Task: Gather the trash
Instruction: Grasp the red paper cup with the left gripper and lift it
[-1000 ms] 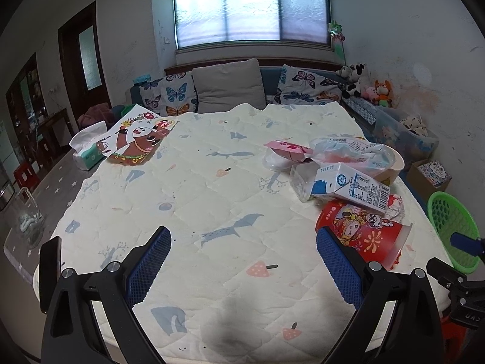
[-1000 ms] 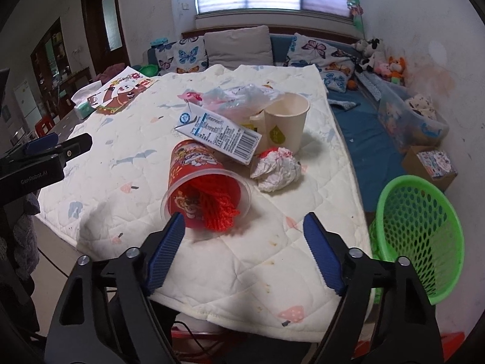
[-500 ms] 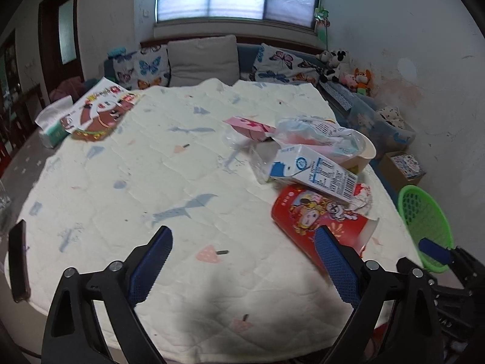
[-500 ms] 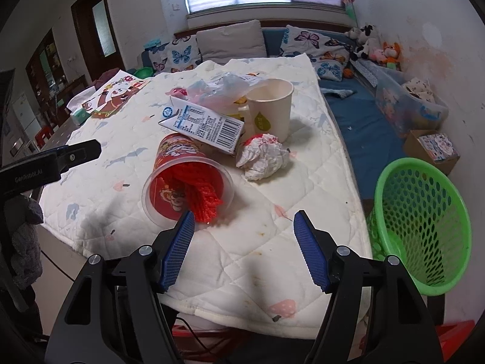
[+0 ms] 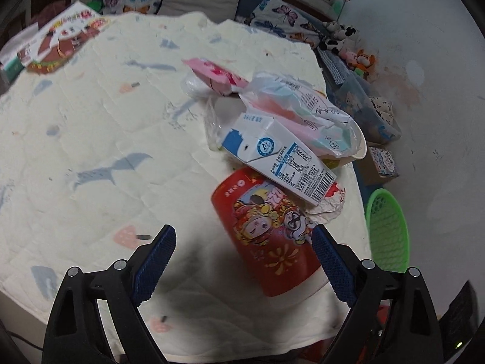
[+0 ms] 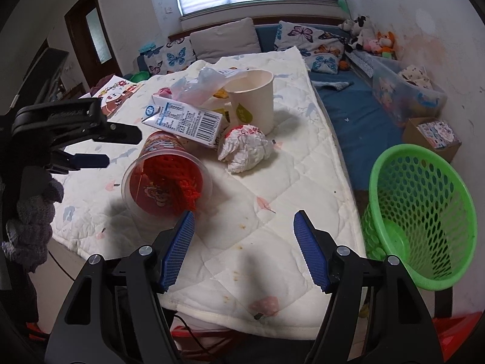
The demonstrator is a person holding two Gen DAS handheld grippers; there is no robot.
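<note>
A red printed cup [image 5: 266, 230] lies on its side on the quilted table [image 5: 106, 127], with red mesh [image 6: 182, 182] spilling from its mouth. A blue-and-white milk carton [image 5: 279, 154] rests across it. Behind are a plastic bag [image 5: 303, 112], a pink wrapper [image 5: 212, 72], a paper cup [image 6: 253, 97] and a crumpled white paper ball [image 6: 245, 147]. My left gripper [image 5: 242, 257] hangs open above the red cup, its right pad close to the cup's side. My right gripper [image 6: 244, 242] stands open over bare quilt, in front of the red cup [image 6: 165, 176] and the paper ball.
A green mesh basket [image 6: 418, 212] stands on the floor off the table's right edge. A picture book [image 5: 60, 39] lies at the far left corner. Cushions [image 6: 224, 39], a storage bin [image 6: 406, 94] and a cardboard box [image 6: 433, 133] line the back and right wall.
My left gripper has swung right and tipped downward, so the red cup now lies between its fingers. My right gripper has crept forward a little and its jaws have narrowed slightly.
</note>
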